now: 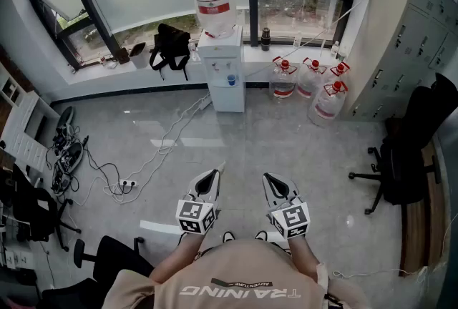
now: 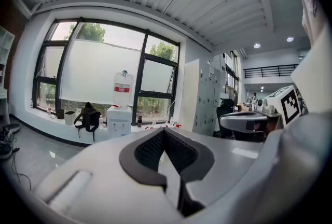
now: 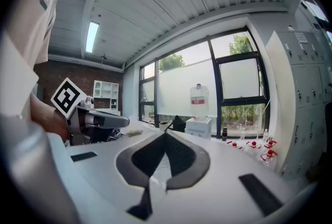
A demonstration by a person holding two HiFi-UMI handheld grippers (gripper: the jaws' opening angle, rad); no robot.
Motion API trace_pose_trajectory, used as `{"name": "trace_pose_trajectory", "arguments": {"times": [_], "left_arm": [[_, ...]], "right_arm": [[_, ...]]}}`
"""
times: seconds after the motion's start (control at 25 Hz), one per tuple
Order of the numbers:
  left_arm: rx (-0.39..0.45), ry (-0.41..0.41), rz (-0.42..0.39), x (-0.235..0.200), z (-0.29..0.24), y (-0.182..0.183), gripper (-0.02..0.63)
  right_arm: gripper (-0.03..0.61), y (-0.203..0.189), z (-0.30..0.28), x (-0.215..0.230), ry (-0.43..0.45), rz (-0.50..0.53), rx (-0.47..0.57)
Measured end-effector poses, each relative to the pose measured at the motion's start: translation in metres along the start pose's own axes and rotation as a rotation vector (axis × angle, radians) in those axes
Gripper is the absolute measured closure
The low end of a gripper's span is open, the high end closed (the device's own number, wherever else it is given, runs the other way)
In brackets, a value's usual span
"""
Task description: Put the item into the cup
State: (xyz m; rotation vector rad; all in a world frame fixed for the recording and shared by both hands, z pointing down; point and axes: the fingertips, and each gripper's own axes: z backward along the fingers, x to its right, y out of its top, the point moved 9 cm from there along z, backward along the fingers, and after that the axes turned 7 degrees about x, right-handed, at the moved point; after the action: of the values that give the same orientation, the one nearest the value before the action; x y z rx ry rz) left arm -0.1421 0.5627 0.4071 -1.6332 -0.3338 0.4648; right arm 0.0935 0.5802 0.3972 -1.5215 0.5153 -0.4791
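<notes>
While both tools point out over bare floor, each has its jaws together on nothing.
The left gripper (image 1: 214, 173) and the right gripper (image 1: 269, 178) sit side by side just ahead of the person's torso (image 1: 240, 275), tips toward 12 o'clock. In each gripper view the black pads meet at the tip with nothing between them. Grey tiled floor (image 1: 286, 143) lies below both. At 12 o'clock a white water dispenser (image 1: 222, 75) stands against the window wall, carrying a bottle (image 1: 214, 0). A black bag (image 1: 170, 43) rests on the sill at 11 o'clock. Several red-capped water jugs (image 1: 328, 101) stand on the floor at 1 o'clock. A black office chair (image 1: 404, 150) sits at 3 o'clock, and loose cables (image 1: 107, 172) trail at 9 o'clock. No view shows the cup or the item.
</notes>
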Motion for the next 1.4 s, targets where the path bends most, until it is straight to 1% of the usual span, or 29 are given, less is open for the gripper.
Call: {"name": "trace_pose_trajectory", "arguments": {"times": [0.28,0.64,0.96,1.12,1.16,1.28,1.4], "left_arm": [[0.006,0.004,-0.016,-0.001,0.001,0.000,0.606],[0.017,0.007,-0.030,0.006,-0.008,0.002,0.606],[0.014,0.049,-0.015,0.006,-0.016,0.001,0.606],[0.011,0.082,0.039,0.003,-0.019,-0.007,0.606],[0.005,0.088,0.042,0.002,-0.020,-0.010,0.606],[-0.014,0.090,0.039,-0.008,-0.029,-0.014,0.606],[-0.005,0.081,0.030,-0.030,-0.045,-0.010,0.606]], "right_arm": [[0.568,0.003,-0.002,0.006,-0.021,-0.010,0.007],[0.568,0.004,-0.004,0.019,0.008,0.004,0.016],[0.568,-0.004,-0.005,0.038,0.012,-0.029,0.012],[0.568,-0.013,-0.014,0.051,0.025,-0.042,-0.009],[0.568,-0.016,-0.017,0.054,0.027,-0.049,-0.015],[0.568,-0.022,-0.030,0.060,0.041,-0.060,-0.038],[0.568,-0.023,-0.052,0.065,0.040,-0.052,-0.044]]}}
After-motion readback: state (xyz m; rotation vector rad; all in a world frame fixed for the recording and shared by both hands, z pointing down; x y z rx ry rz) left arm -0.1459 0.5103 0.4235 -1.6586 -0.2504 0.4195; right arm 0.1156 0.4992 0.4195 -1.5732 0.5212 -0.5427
